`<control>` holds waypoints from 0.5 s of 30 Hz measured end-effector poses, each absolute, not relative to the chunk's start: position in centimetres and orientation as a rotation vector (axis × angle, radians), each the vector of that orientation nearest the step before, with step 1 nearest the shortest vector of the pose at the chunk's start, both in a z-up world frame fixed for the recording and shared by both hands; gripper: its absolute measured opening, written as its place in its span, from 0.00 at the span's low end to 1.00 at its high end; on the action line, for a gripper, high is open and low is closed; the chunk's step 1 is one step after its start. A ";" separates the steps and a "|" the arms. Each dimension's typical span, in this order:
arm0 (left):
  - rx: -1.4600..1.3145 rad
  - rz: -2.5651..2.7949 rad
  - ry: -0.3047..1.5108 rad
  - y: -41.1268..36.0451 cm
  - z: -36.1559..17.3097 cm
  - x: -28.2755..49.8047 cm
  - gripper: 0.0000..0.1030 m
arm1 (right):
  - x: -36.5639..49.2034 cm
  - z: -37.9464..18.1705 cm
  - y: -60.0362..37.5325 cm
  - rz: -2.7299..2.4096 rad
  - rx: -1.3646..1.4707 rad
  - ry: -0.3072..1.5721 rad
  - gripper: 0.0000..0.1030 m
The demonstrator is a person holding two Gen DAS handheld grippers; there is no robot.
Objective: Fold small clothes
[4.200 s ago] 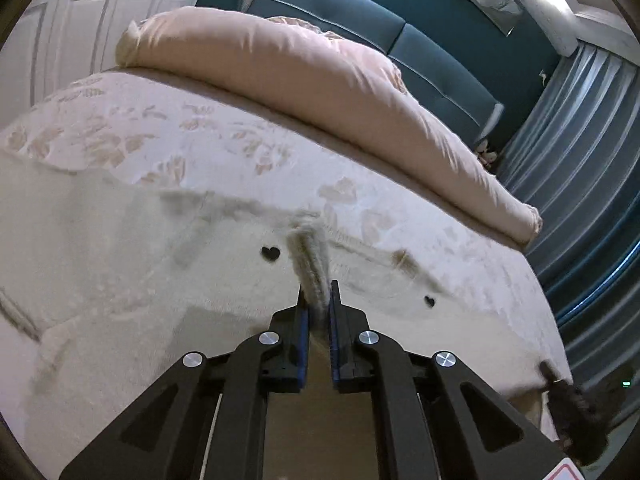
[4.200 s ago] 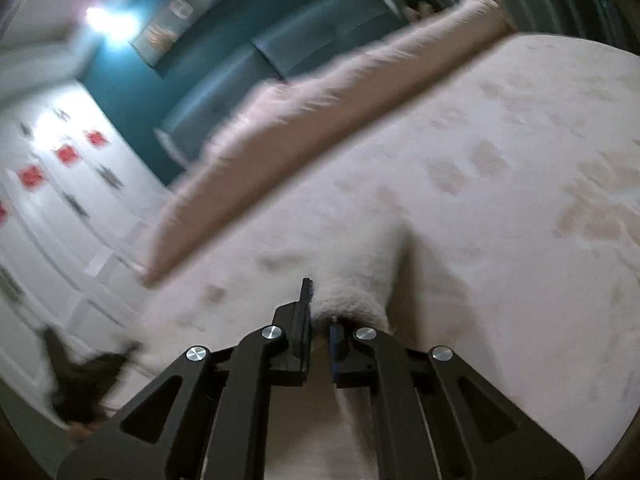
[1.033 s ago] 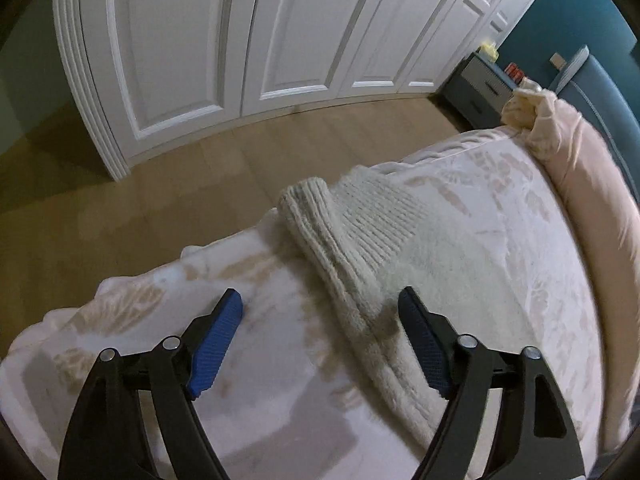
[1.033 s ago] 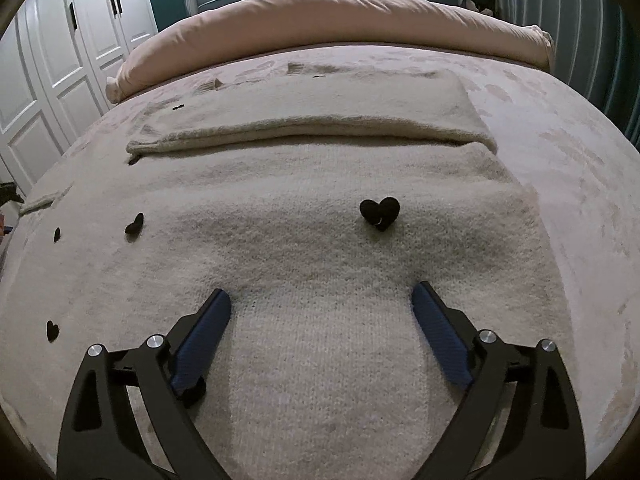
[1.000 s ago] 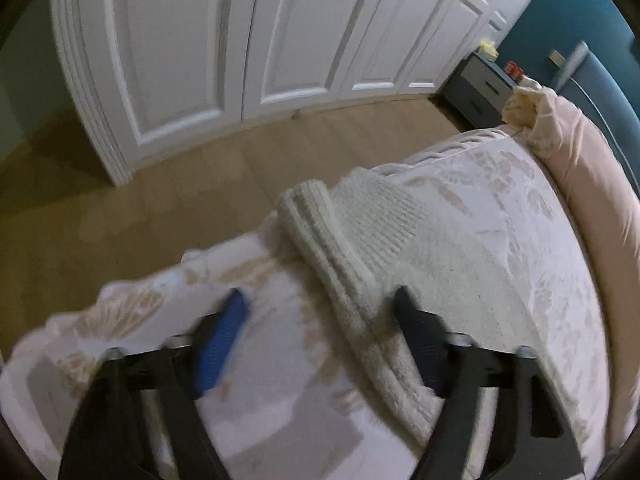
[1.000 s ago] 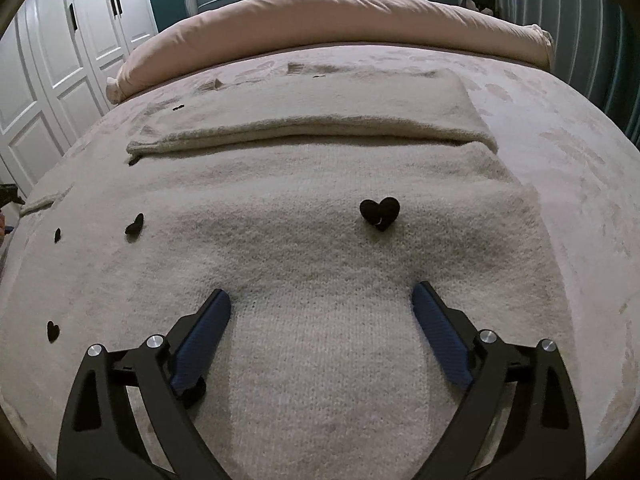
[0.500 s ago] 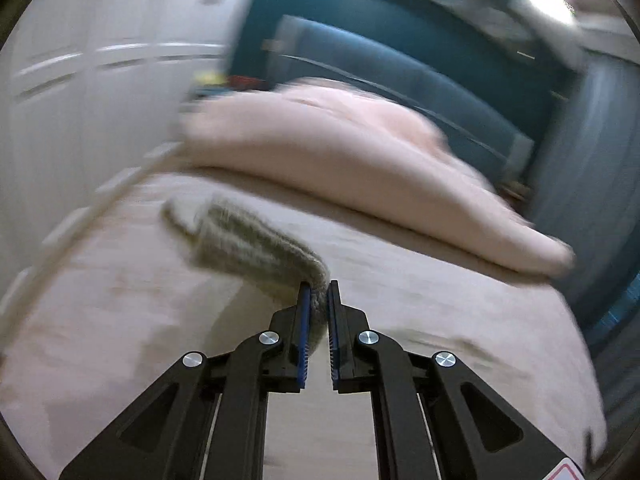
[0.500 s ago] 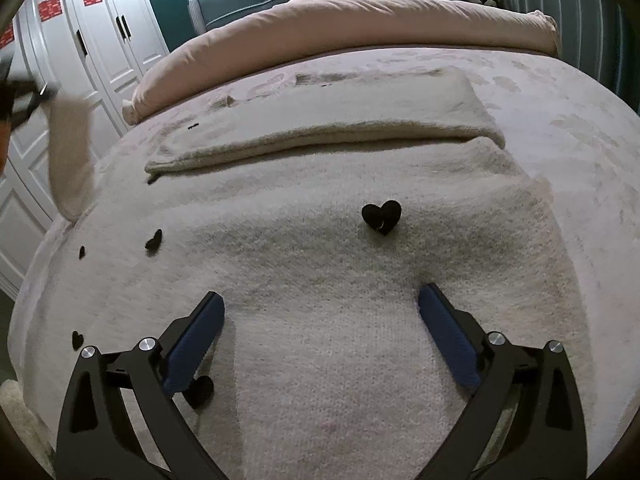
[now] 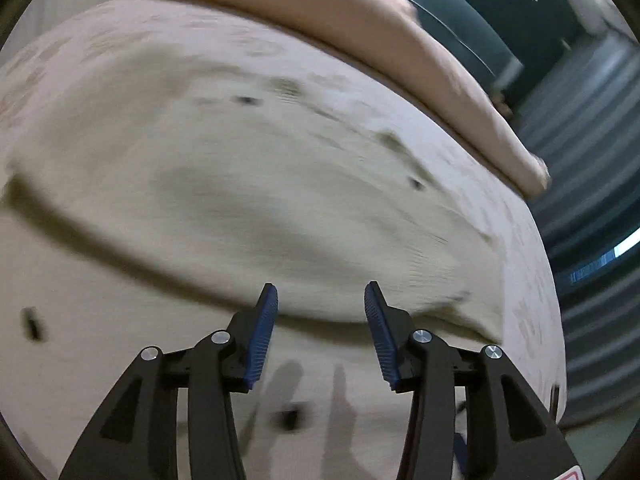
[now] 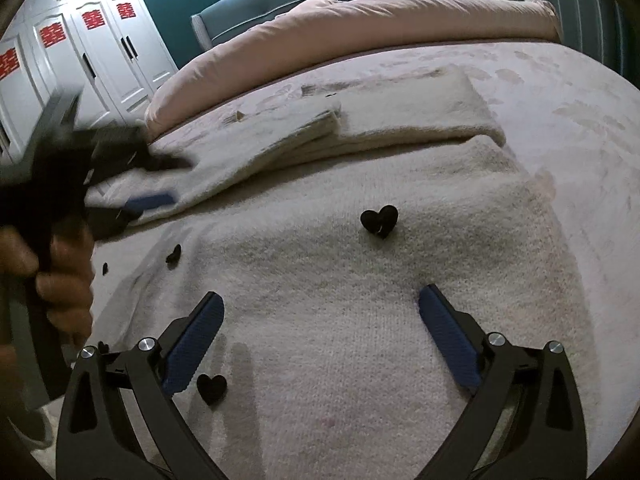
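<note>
Cream knit fills most of the left wrist view: the sweater (image 9: 280, 184) lies spread on the bed (image 9: 528, 280), its folded sleeve (image 9: 360, 240) a thicker band crossing just ahead of the fingertips. The left gripper (image 9: 320, 304) hangs over the near edge of that band; its jaws have just been opening and stand parted, with nothing pinched between the blue pads (image 9: 262, 332). This view is smeared by motion, so the dark marks on the knit read only as blurs. Past the sweater runs a long pink bolster (image 9: 360, 16), then a teal headboard (image 9: 472, 12) and pale curtains (image 9: 592, 128).

The right wrist view is sharp and shows what the other cannot. Here the sweater (image 10: 360, 320) carries black heart appliqués, one (image 10: 379, 219) ahead of the fingers and one (image 10: 212, 387) beside the left pad. The right gripper (image 10: 320, 312) hovers above the body of the garment, jaws spread wide and empty. Both sleeves lie folded across the top, the left sleeve (image 10: 248, 152) overlapping the end of the other (image 10: 408, 104). At the left edge the left gripper (image 10: 148, 184) appears blurred from outside, held by a hand (image 10: 60, 272), its blue pad resting on the sleeve end. White wardrobe doors (image 10: 92, 40) with red emblems stand behind.
</note>
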State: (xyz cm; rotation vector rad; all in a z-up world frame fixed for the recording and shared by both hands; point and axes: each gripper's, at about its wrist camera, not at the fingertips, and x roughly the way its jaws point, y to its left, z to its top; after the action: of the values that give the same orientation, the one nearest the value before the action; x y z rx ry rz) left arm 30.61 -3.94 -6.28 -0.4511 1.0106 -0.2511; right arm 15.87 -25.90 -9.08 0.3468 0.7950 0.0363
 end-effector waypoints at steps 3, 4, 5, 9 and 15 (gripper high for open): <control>-0.501 -0.134 0.954 2.6 -5.8 30.7 0.54 | 16.5 -7.1 -26.8 0.028 0.416 0.803 0.92; -0.514 -0.107 0.940 4.1 -5.6 30.5 0.55 | 16.8 -5.9 -27.3 0.042 0.454 0.775 0.92; -0.531 -0.070 0.928 6.5 -5.5 30.9 0.55 | 17.2 -5.0 -27.7 0.050 0.476 0.752 0.92; -0.623 0.003 0.944 11.8 -5.8 32.1 0.57 | 22.0 -2.5 -29.0 0.078 0.548 0.740 0.92; -0.812 -0.018 0.956 15.0 -8.1 33.0 0.54 | 30.8 -5.4 -28.2 -0.030 0.476 0.934 0.63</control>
State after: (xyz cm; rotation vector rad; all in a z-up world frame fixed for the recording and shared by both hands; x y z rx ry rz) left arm 32.98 14.99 -8.10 -0.8123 0.9556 -0.0179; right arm 30.76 -28.23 -5.38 0.4763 0.9343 -0.0300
